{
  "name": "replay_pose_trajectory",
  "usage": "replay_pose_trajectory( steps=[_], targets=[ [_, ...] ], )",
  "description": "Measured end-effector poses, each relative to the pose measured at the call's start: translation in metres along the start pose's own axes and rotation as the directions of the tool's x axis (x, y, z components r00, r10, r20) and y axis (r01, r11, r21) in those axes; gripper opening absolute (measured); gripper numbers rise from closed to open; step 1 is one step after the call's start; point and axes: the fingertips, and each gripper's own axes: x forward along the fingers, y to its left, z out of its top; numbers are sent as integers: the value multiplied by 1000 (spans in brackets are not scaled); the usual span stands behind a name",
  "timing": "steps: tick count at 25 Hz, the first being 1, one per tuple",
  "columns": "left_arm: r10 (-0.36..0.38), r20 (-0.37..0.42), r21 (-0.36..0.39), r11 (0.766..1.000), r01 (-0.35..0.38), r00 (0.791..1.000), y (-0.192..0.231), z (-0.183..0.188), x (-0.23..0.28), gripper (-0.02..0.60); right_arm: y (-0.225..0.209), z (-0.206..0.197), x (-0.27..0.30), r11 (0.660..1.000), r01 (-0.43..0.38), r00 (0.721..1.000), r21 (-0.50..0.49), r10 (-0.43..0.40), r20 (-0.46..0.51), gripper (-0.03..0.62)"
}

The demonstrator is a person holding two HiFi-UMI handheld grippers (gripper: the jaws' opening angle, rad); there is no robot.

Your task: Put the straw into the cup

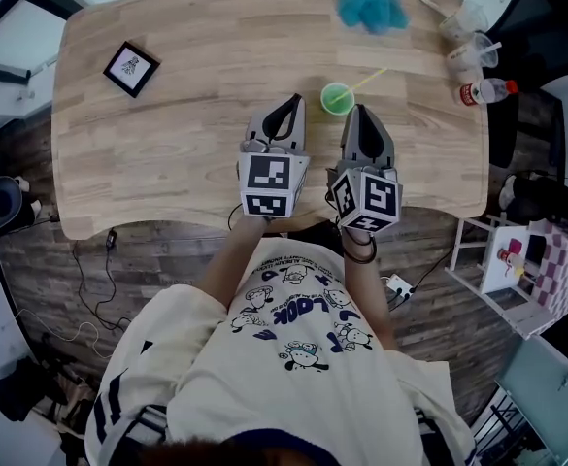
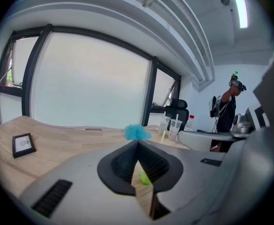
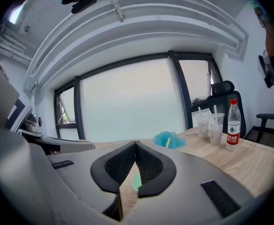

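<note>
**Straw's in the cup, looks basically done**

From the head view, the green cup (image 1: 338,97) stands on the table (image 1: 186,153) near the front edge, just ahead of the two grippers and between their tips. The straw (image 1: 367,79) has its lower end in the cup and leans out over the rim toward the far right. I'd call the main job finished: straw in, cup upright, nothing spilled that I can see.

The left gripper (image 1: 291,102) sits just left of the cup with its jaws closed tip to tip and nothing between them. In its own view you only catch a bit of green through the gap lower down. The right gripper (image 1: 358,111) is the same: jaws pressed together, empty, just right of the cup, not touching it as far as I can tell.

What's left? Not much, I think, maybe just pulling both grippers back from the cup.

Other stuff on the table is well away from the action (a blue fluffy thing (image 1: 373,0) at the far edge, a small frame (image 1: 131,68) to the left, some clear cups (image 1: 468,39) and a bottle (image 1: 485,91) at the right).
</note>
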Motion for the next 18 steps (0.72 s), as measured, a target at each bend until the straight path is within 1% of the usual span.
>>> replay_pose_trajectory(
  steps=[7,18],
  targets=[
    [-37,20,32,999,36,999,-10,5,0,32,0,5,-6,1000,14,1000,7,-15,15,-5],
    [-69,22,43,997,68,997,-17,7,2,32,-4,7,-11,999,52,998,3,-52,22,-5]
  ],
)
